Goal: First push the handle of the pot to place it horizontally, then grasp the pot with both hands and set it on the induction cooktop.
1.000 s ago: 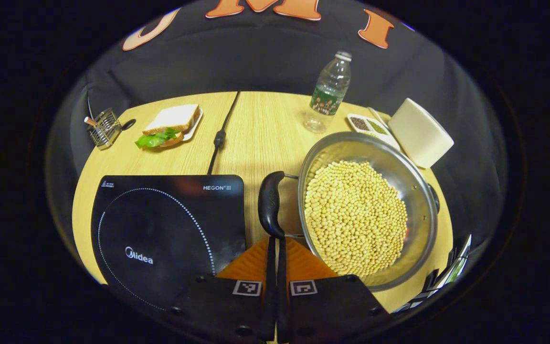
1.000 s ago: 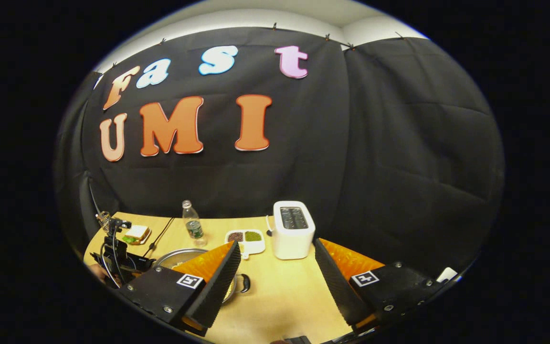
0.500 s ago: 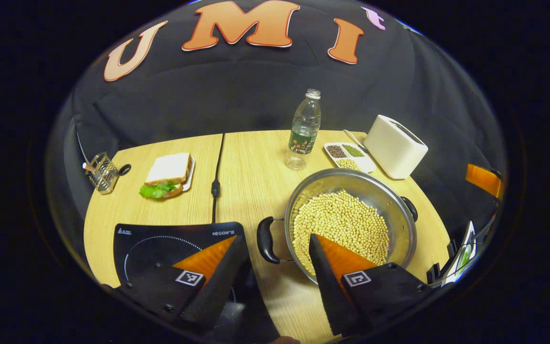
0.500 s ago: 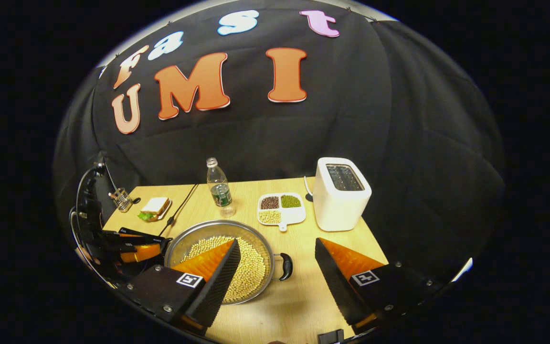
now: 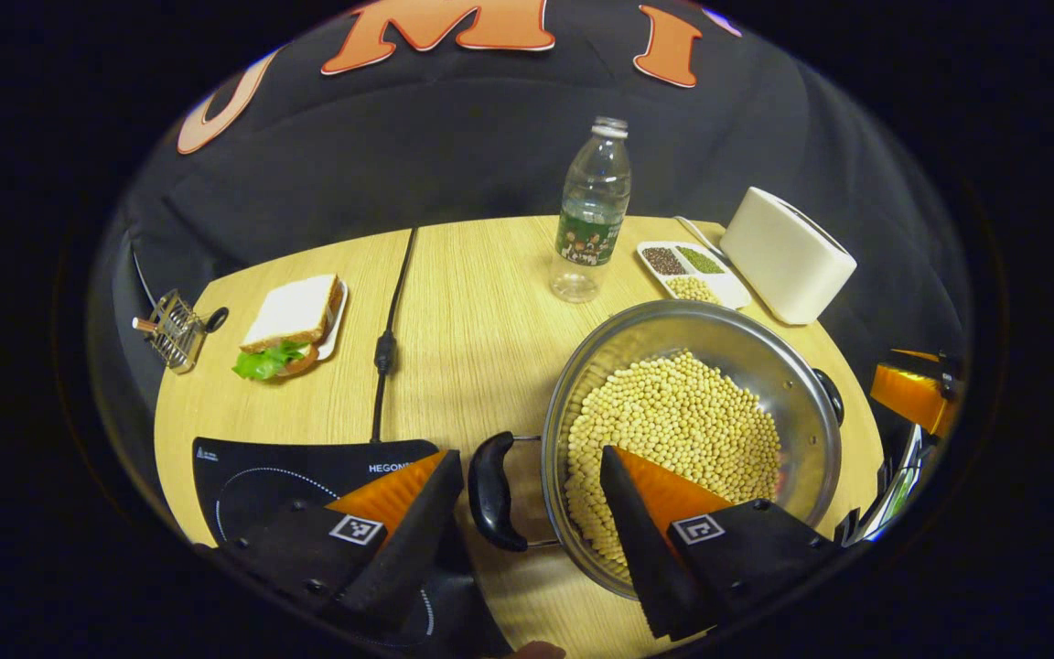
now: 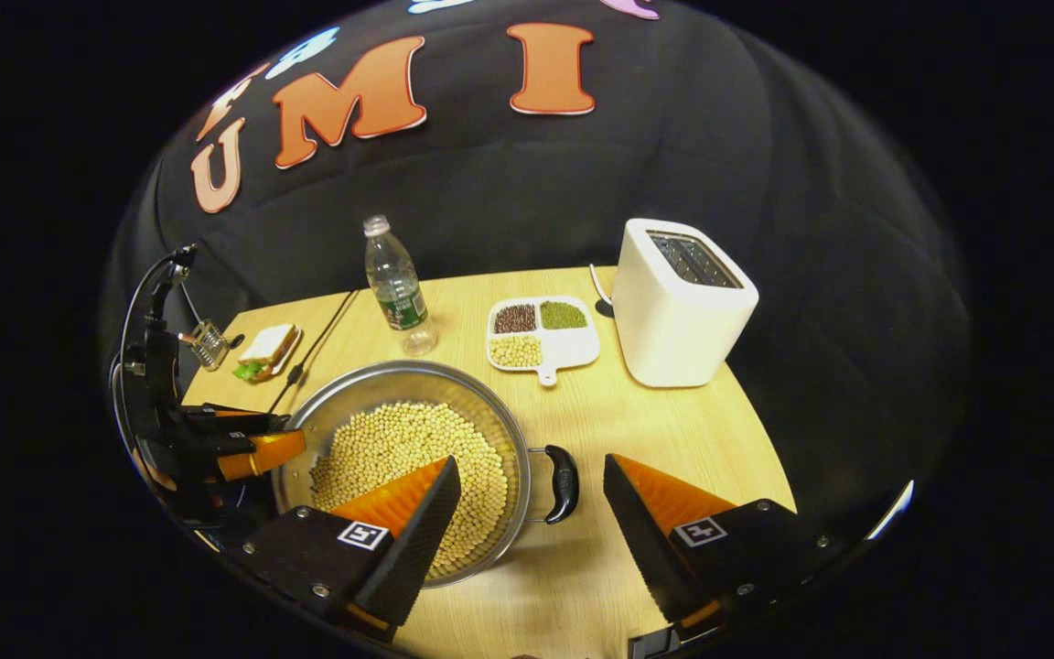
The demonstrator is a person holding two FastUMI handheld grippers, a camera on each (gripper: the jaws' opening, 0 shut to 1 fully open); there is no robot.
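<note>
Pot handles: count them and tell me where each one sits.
2. One handle sticks out on the induction cooktop side of the pot, between the open left gripper's fingers. The other handle is on the opposite side, between the open right gripper's fingers.

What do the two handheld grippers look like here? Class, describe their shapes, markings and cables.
The left gripper and the right gripper look alike: two wedge-shaped fingers with ribbed inner faces, set on dark bolted blocks. Each block carries a small square black-and-white marker. In the right gripper view, the left gripper appears farther off on a dark frame with a thin cable looping above it.
</note>
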